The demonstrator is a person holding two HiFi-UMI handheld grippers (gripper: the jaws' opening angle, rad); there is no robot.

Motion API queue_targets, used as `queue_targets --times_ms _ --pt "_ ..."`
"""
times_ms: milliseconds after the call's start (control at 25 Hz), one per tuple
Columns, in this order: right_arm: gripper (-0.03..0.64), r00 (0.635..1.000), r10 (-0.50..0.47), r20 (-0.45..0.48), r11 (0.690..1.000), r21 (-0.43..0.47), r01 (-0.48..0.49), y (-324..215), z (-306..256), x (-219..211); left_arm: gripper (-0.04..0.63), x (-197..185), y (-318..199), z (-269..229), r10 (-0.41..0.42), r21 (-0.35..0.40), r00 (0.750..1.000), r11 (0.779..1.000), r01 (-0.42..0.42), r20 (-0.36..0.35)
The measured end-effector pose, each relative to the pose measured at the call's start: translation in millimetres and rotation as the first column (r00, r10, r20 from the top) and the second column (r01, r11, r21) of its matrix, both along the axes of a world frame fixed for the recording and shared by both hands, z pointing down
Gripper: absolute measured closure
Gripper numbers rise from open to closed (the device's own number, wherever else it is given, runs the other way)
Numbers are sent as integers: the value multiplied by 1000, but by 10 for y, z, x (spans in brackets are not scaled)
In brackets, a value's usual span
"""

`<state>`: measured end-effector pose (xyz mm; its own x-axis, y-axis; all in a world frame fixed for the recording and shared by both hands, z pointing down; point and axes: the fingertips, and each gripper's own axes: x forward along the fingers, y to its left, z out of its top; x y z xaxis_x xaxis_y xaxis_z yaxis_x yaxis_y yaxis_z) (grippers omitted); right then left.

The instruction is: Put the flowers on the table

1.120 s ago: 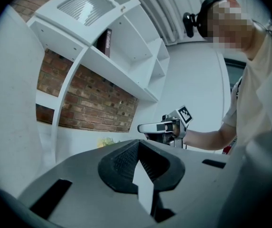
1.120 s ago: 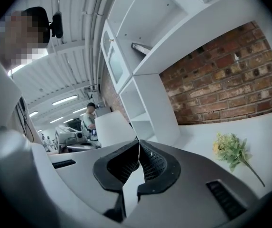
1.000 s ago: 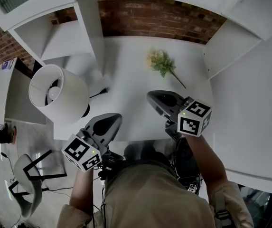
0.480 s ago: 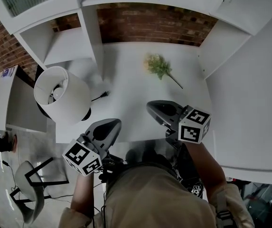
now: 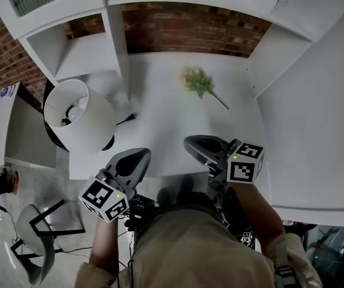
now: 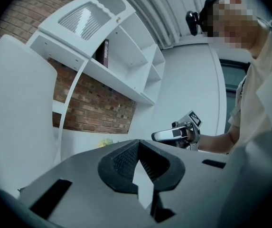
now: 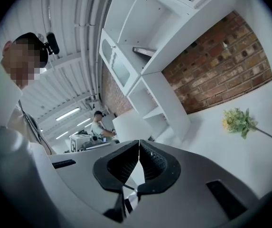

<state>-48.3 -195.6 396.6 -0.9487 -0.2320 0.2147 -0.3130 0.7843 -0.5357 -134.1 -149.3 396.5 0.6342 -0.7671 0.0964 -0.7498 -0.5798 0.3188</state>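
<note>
Flowers down on the table, both grippers empty and held close to the body.

The flowers (image 5: 200, 83) lie on the white table (image 5: 159, 125), toward its far middle, with the stem trailing to the right and nearer. The blooms are a little blurred, so I judge rather than see that they rest flat. By that reading the task looks done, with nothing more to place. The left gripper (image 5: 137, 155) and right gripper (image 5: 191, 143) hover over the table's near edge, well apart from the flowers. Both point roughly level toward the far brick wall, each with its jaws pressed together on nothing. A lamp (image 5: 78, 116) stands at the left.
</note>
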Motion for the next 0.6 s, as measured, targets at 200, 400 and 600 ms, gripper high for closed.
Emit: queue_targets --times_ms 200,400,600 --pt "594 999 -8 45 999 -35 10 62 -75 -8 586 -11 5 0 -8 -6 1000 1000 8 -10" --pt "594 998 -39 48 997 -63 42 176 -28 -80 586 -21 20 15 -7 -12 1000 1000 7 -12" --pt "594 997 -64 31 997 -48 66 263 30 -63 586 56 21 51 -3 -27 1000 1000 3 -18"
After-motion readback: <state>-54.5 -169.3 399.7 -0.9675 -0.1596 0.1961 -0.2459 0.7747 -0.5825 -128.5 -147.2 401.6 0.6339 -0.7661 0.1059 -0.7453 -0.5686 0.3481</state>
